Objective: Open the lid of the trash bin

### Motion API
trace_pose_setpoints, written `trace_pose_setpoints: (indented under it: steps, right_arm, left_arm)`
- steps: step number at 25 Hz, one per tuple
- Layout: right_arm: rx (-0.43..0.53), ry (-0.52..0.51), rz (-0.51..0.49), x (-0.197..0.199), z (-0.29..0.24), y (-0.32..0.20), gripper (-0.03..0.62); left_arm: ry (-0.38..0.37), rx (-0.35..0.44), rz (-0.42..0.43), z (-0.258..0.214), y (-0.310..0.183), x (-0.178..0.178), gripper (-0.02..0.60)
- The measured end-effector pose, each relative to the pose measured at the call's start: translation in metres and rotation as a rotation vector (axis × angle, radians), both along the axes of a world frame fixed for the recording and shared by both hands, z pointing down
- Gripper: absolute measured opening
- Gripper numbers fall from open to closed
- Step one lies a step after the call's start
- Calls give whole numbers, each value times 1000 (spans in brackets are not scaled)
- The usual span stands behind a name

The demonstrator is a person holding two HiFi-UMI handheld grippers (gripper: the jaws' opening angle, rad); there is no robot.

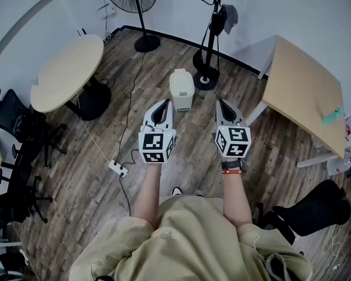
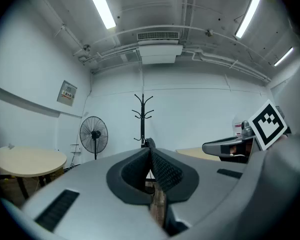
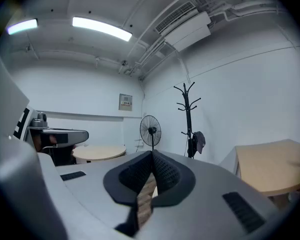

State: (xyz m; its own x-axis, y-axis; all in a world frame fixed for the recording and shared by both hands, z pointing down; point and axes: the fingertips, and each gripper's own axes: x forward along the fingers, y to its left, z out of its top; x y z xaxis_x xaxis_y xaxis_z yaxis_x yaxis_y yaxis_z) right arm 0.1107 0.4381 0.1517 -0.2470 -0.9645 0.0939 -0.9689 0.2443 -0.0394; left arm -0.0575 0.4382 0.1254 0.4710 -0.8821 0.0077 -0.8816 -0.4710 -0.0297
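Left claw (image 1: 162, 105) and right claw (image 1: 222, 104) are both closed with nothing between the tips, side by side. At their 12 o'clock, well apart, the trash bin (image 1: 181, 92) stands on the wooden floor (image 1: 105, 151), its lid (image 1: 181, 78) down.

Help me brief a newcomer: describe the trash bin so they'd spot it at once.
Look at the wood floor between the round table and the rectangular table. The trash bin stands there beside the coat stand's black round base. It is the only cream, lidded box; its neighbours are black.
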Motion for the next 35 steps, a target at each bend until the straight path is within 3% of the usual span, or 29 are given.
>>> trace_pose_setpoints:
  steps: [22,35]
  right_arm:
    - [-16,-65,2,-69,18,1,15]
    - [-32,-72,-19,-73,33,-56,15]
  left_arm:
    - [22,-19,55,21,-2,-50,23]
    - [33,-33,62,35,-55,-44,23]
